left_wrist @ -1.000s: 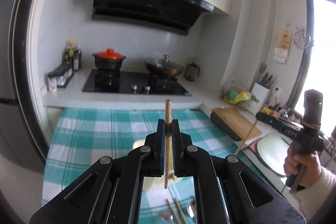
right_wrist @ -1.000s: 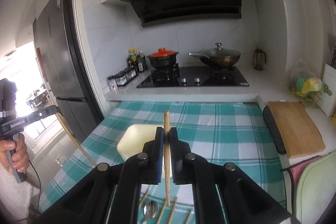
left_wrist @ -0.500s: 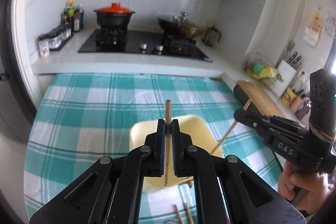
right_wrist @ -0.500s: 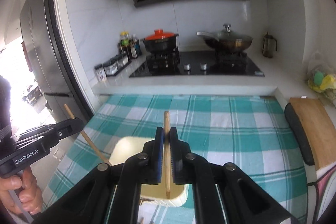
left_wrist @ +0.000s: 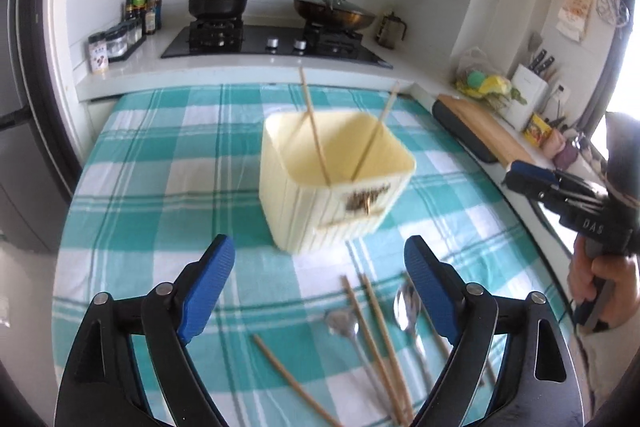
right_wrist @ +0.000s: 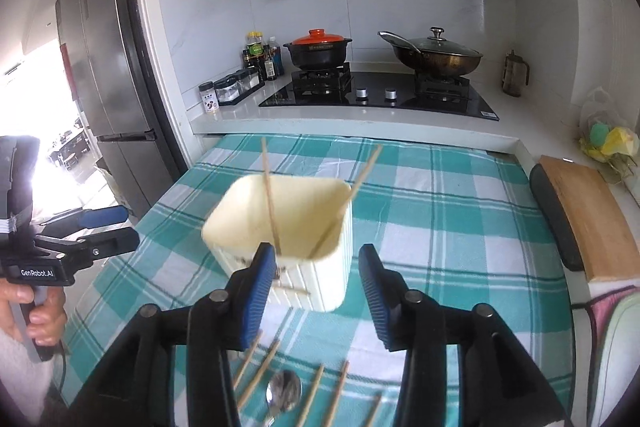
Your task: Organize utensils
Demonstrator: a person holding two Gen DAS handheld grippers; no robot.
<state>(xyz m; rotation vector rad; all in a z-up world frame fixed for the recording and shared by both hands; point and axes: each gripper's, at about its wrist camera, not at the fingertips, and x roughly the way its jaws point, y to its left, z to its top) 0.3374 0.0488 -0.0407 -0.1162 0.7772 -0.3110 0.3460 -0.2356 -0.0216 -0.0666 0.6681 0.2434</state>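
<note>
A cream square utensil holder [left_wrist: 336, 183] [right_wrist: 288, 227] stands on the teal checked tablecloth. Two wooden chopsticks [left_wrist: 314, 131] [right_wrist: 270, 195] lean inside it, one left, one right [left_wrist: 374, 139] [right_wrist: 352, 195]. My left gripper [left_wrist: 320, 275] is open and empty, in front of the holder. My right gripper [right_wrist: 316, 283] is open and empty, just in front of the holder. Loose chopsticks [left_wrist: 376, 327] [right_wrist: 312, 395] and metal spoons [left_wrist: 344, 323] [right_wrist: 284, 393] lie on the cloth below the grippers.
A stove with a black pot [right_wrist: 318, 51] and a lidded wok [right_wrist: 438, 55] stands on the counter behind. A wooden cutting board [right_wrist: 584, 211] lies to the right, spice jars [right_wrist: 232, 89] at back left, a refrigerator [right_wrist: 104, 75] on the left.
Both grippers held a chopstick upright, moved down over the holder and opened. The two chopsticks now stand in the holder and both grippers are pulled back.
</note>
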